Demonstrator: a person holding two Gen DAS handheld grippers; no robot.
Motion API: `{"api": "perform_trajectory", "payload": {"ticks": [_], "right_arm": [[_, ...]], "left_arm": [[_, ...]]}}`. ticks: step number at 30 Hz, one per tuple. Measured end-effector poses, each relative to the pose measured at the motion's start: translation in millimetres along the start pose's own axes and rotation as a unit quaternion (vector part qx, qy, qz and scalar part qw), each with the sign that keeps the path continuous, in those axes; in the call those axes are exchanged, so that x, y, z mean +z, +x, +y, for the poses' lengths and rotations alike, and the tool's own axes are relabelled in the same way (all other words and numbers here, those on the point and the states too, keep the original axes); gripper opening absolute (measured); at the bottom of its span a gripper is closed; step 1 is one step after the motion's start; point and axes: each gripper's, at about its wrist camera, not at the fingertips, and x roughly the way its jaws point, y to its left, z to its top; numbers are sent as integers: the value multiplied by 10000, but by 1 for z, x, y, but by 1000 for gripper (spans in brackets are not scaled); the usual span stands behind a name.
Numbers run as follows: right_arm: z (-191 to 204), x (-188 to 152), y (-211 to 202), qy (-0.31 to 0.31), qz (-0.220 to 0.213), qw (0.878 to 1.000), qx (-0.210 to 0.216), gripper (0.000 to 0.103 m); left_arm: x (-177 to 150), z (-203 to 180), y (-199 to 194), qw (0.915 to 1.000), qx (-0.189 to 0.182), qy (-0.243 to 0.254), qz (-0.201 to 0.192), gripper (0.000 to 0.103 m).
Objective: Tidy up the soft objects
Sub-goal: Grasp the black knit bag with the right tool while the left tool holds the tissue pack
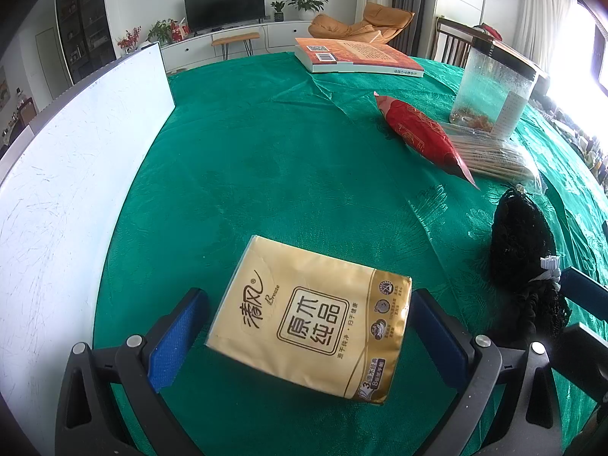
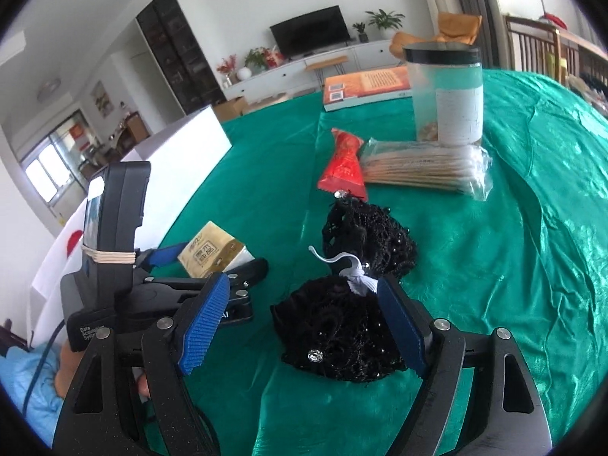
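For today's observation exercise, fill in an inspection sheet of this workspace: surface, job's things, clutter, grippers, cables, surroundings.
Surface: wrinkled green satin tablecloth.
Job's things: gold plastic-wrapped tissue pack lying flat; black beaded lace bundle tied with white ribbon.
Clutter: red foil packet, bagged wooden sticks, clear black-lidded jar, orange book, white board.
Grippers: left gripper open around the tissue pack; right gripper open around the bundle.
Cables: one dark cable beside the left gripper.
Surroundings: living room, black television, potted plants.
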Motion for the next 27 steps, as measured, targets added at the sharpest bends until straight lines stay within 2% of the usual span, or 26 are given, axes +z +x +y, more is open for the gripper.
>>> {"api": "perform_trajectory", "payload": {"ticks": [9, 21, 22, 24, 25, 27], "right_arm": [[-11, -5, -2, 233, 65, 9995, -209, 82], [-2, -13, 18, -168, 522, 9975, -452, 79], [-2, -13, 18, -169, 526, 9974, -470, 76], [-4, -13, 18, -186, 519, 9967, -588, 57], [-7, -13, 17, -147, 511, 9967, -620, 54], [-12, -13, 14, -33, 499, 9966, -649, 40]], "left_arm": [[0, 0, 0, 10000, 1, -1, 0, 103], [1, 1, 0, 10000, 12, -11, 2, 103], [1, 1, 0, 10000, 12, -11, 3, 103], [1, 1, 0, 10000, 12, -11, 2, 103], [1, 1, 0, 10000, 12, -11, 2, 103], [1, 1, 0, 10000, 12, -12, 2, 103]]}}
